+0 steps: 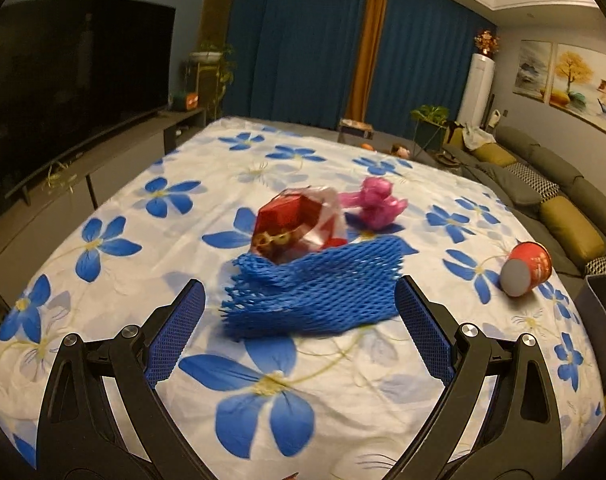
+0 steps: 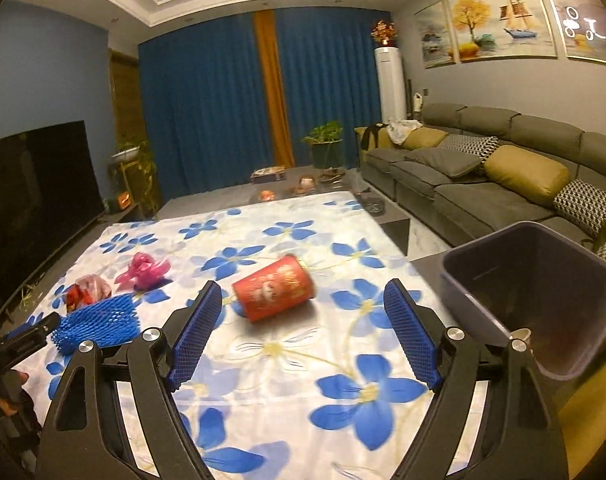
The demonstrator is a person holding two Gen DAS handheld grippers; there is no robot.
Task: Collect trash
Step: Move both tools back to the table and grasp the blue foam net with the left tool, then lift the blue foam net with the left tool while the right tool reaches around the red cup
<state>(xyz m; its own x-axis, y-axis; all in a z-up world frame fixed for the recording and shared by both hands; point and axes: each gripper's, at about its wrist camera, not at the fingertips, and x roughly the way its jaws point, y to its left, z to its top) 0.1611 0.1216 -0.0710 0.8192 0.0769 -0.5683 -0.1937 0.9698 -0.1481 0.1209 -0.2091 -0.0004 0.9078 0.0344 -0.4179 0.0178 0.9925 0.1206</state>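
Note:
A blue foam net (image 1: 315, 288) lies on the flowered cloth, just ahead of my open left gripper (image 1: 299, 300); it also shows in the right wrist view (image 2: 97, 322). Behind it sit a red wrapper (image 1: 299, 224) and a pink plastic bag (image 1: 373, 202). A red paper cup (image 2: 275, 292) lies on its side just ahead of my open right gripper (image 2: 303, 300); it also shows in the left wrist view (image 1: 525, 268). Both grippers are empty. The left gripper's tip (image 2: 31, 330) shows touching the net.
A dark plastic bin (image 2: 531, 292) stands at the table's right edge, with something small inside. A grey sofa (image 2: 483, 176) runs along the right. A TV (image 1: 63, 92) on a low cabinet stands on the left. A low table with items lies beyond the cloth.

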